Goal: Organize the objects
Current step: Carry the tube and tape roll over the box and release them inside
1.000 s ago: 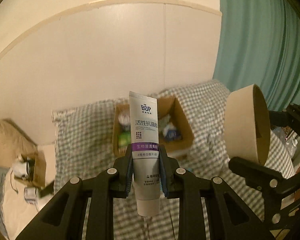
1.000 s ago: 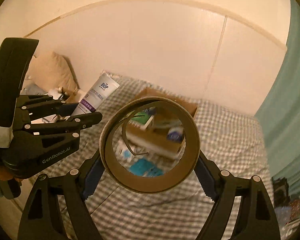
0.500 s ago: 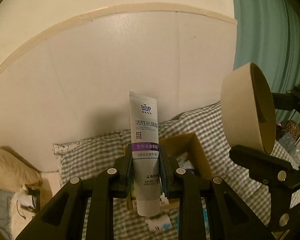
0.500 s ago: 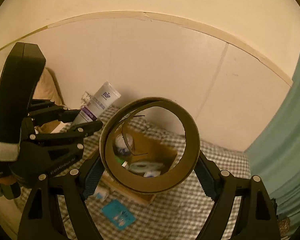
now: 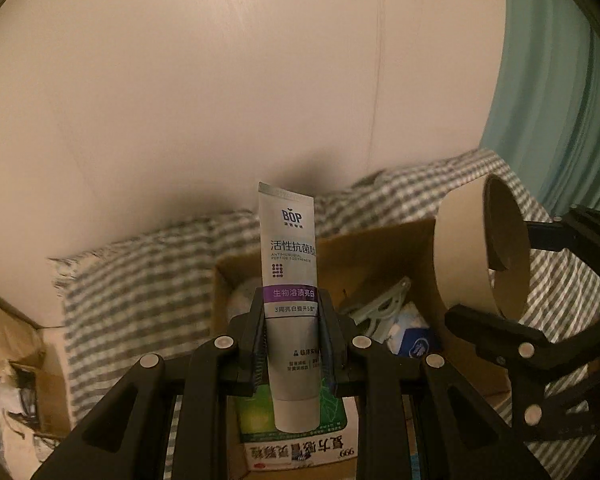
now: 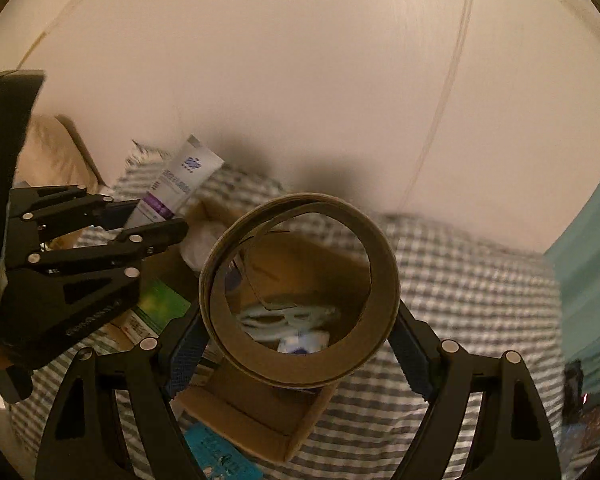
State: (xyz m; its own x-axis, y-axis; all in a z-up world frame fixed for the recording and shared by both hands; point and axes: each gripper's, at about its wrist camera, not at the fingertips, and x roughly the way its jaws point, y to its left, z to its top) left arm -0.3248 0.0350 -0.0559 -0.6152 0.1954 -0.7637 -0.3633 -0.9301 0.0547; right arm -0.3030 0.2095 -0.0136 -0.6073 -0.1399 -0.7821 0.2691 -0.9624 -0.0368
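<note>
Toothpaste tube (image 5: 290, 300), one, grey-white plastic with "BOP" lettering and a purple band, stands upright with its cap end down, clamped in the left gripper (image 5: 292, 344) above the open brown cardboard box (image 5: 380, 248). One brown cardboard ring (image 6: 298, 294), a wide empty roll, is pinched across its width by the right gripper (image 6: 300, 344) over the same box, which rests on a grey checked bedsheet (image 6: 460, 280).

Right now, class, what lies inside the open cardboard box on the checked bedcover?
Inside the cardboard box show a pale plastic clip, a white-and-blue packet and a green medicine box. The toothpaste tube and cardboard ring hide the rest.
</note>
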